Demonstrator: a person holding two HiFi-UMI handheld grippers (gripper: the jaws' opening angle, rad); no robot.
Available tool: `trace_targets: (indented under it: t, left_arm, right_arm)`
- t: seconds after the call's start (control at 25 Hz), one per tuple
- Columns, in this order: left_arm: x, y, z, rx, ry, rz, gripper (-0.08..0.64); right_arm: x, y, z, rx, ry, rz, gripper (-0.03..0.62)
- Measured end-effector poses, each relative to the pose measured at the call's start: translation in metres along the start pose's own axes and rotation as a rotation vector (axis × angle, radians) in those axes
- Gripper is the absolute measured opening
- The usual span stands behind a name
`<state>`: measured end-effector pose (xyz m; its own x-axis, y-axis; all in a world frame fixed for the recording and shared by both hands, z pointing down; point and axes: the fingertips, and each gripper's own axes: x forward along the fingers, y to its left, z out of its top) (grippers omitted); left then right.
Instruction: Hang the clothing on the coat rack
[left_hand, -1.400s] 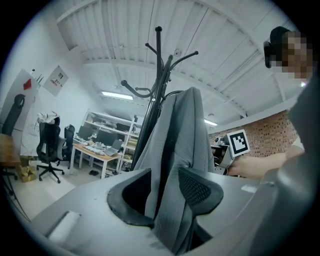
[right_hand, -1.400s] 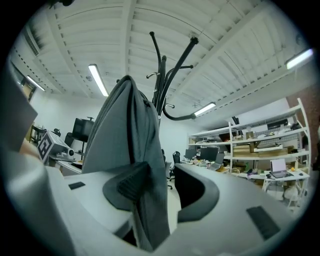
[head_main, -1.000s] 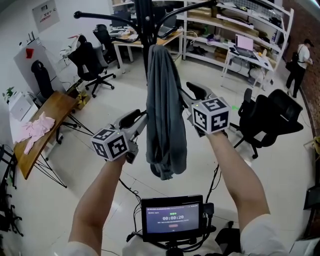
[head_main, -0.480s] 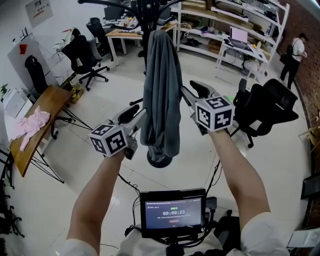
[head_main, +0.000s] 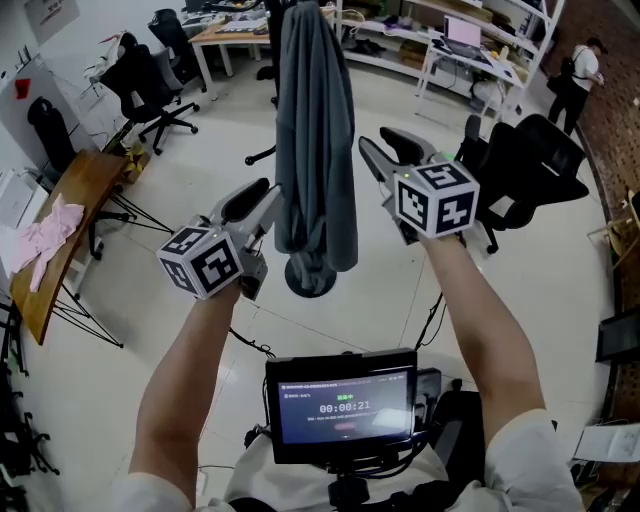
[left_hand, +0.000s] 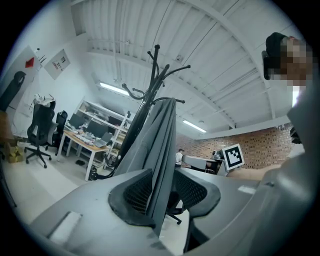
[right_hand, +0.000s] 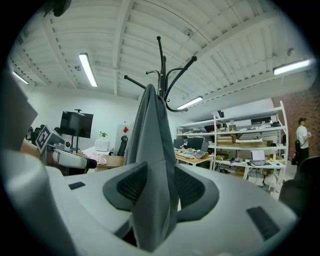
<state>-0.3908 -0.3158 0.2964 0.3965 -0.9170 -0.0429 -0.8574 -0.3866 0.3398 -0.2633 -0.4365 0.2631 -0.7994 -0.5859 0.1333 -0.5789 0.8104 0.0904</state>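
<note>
A dark grey garment (head_main: 315, 150) hangs from the black coat rack (head_main: 308, 278), draped over a hook near the pole's top. My left gripper (head_main: 262, 198) is at the garment's left edge. Its jaws are closing, and the fabric (left_hand: 160, 150) runs between its pads, pinched at the tips. My right gripper (head_main: 375, 150) is at the garment's right side, shut on a thick fold of the fabric (right_hand: 152, 150). The rack's curved hooks (right_hand: 165, 65) rise above the cloth in both gripper views.
Black office chairs (head_main: 520, 170) stand to the right and at the back left (head_main: 140, 85). A wooden table (head_main: 70, 255) with a pink cloth (head_main: 45, 225) is at the left. A screen (head_main: 345, 405) is mounted at my chest. A person (head_main: 575, 70) stands by the shelves at the far right.
The view has tipped down, so the rack's round base now shows under the garment. Both grippers stay at the garment's sides; the left one has drifted slightly left.
</note>
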Motion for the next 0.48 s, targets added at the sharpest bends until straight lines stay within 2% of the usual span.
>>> trace_targets:
  t: [0.16, 0.32, 0.36, 0.48]
  left_arm:
    - [-0.009, -0.014, -0.003, 0.010, 0.002, -0.014, 0.087]
    - [-0.019, -0.026, -0.007, 0.016, 0.000, -0.042, 0.020]
    - [-0.021, -0.029, -0.008, 0.018, -0.003, -0.051, 0.000]
    - [-0.029, -0.040, -0.009, 0.021, -0.006, -0.078, 0.000]
  right_arm:
    - [-0.014, 0.010, -0.007, -0.002, 0.015, 0.002, 0.187]
    - [-0.025, 0.025, -0.018, -0.049, 0.044, 0.008, 0.183]
    - [-0.028, 0.029, -0.020, -0.056, 0.048, 0.010, 0.178]
    - [-0.037, 0.037, -0.027, -0.049, 0.052, 0.010, 0.133]
